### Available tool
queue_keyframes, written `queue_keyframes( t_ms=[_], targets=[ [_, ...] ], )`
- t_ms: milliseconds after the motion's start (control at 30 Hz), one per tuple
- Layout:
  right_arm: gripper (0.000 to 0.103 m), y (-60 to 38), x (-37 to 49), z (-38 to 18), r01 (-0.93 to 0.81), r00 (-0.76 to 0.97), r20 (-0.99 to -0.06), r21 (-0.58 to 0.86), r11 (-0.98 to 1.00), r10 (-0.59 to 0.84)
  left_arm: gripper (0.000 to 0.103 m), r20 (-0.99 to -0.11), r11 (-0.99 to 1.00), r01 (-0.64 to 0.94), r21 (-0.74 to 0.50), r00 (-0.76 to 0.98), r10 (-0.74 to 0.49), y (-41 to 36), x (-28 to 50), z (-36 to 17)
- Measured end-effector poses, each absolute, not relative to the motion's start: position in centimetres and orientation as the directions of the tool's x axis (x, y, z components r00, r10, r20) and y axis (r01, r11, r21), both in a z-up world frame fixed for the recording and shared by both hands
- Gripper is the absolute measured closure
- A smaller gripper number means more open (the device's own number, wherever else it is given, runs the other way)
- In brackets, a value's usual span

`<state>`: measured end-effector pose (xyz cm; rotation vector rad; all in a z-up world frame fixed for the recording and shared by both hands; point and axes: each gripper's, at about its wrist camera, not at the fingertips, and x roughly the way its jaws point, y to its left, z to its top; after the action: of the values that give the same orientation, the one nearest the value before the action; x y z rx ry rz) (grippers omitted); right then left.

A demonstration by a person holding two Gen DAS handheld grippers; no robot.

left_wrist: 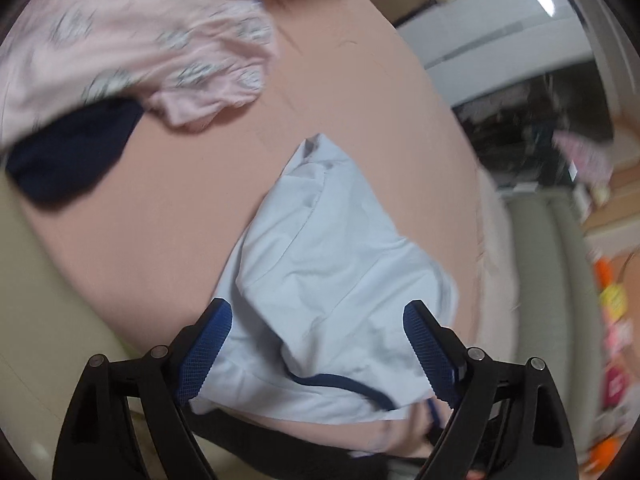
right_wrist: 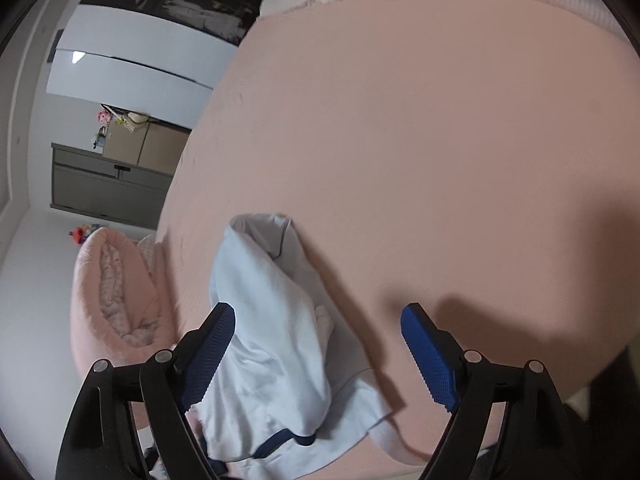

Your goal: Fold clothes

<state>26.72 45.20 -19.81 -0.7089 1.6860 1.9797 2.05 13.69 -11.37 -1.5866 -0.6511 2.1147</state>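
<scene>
A pale blue shirt [left_wrist: 320, 272] with a navy collar trim lies crumpled on the pink bed sheet [left_wrist: 168, 216]. My left gripper [left_wrist: 318, 332] is open above the shirt's near part, with its blue pads on either side of the cloth. In the right wrist view the same shirt [right_wrist: 272, 344] lies bunched near the bed's left edge. My right gripper [right_wrist: 318, 336] is open over it, the left pad [right_wrist: 208, 356] above the cloth and the right pad over bare sheet [right_wrist: 420, 140].
A pink floral garment [left_wrist: 132, 52] and a navy garment [left_wrist: 68, 156] lie at the far left of the bed. A pink pet bed [right_wrist: 116, 304] sits on the floor beside the bed. Cabinets [right_wrist: 108, 184] stand beyond.
</scene>
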Motion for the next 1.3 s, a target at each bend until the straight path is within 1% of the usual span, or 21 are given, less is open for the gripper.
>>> queue_keyframes(
  t_ms=[67,233,367,533,833,1000,1133,1300],
  targets=[
    [0.018,45.2,26.5,-20.2,-0.605,-0.79,-0.614,0.782,-0.15,-0.013,0.015,-0.784,-0.82,-0.089,-0.565,-0.25,0.568,15.3,2.0,-11.0],
    [0.018,45.6,26.7,-20.5,-0.627,-0.773,-0.635,0.763,-0.159,-0.001,0.015,-0.804,-0.828,-0.151,-0.54,-0.198,0.56,18.3,2.3,-10.8],
    [0.018,46.0,27.1,-21.3,-0.637,-0.766,-0.643,0.759,-0.135,-0.002,0.015,-0.817,-0.836,-0.204,-0.509,-0.19,0.544,20.2,2.9,-9.9],
    [0.018,46.0,26.2,-21.6,-0.634,-0.765,-0.643,0.76,-0.142,-0.023,0.015,-0.818,-0.831,-0.223,-0.509,-0.174,0.548,21.8,3.5,-9.5],
    [0.018,45.9,24.7,-22.3,-0.63,-0.763,-0.643,0.761,-0.154,-0.062,0.015,-0.89,-0.863,-0.342,-0.371,-0.134,0.435,25.9,4.4,-9.0],
    [0.018,45.8,23.8,-22.1,-0.663,-0.722,-0.689,0.716,-0.217,-0.066,0.015,-0.929,-0.852,-0.451,-0.267,-0.116,0.353,29.7,4.0,-8.1],
    [0.018,45.6,23.0,-21.0,-0.696,-0.674,-0.738,0.653,-0.297,-0.042,0.015,-0.948,-0.829,-0.51,-0.23,-0.073,0.308,32.5,3.2,-8.1],
    [0.018,44.8,22.0,-19.5,-0.722,-0.609,-0.793,0.561,-0.404,-0.013,0.015,-0.976,-0.819,-0.562,-0.113,-0.09,0.197,36.0,1.9,-7.8]
  ],
)
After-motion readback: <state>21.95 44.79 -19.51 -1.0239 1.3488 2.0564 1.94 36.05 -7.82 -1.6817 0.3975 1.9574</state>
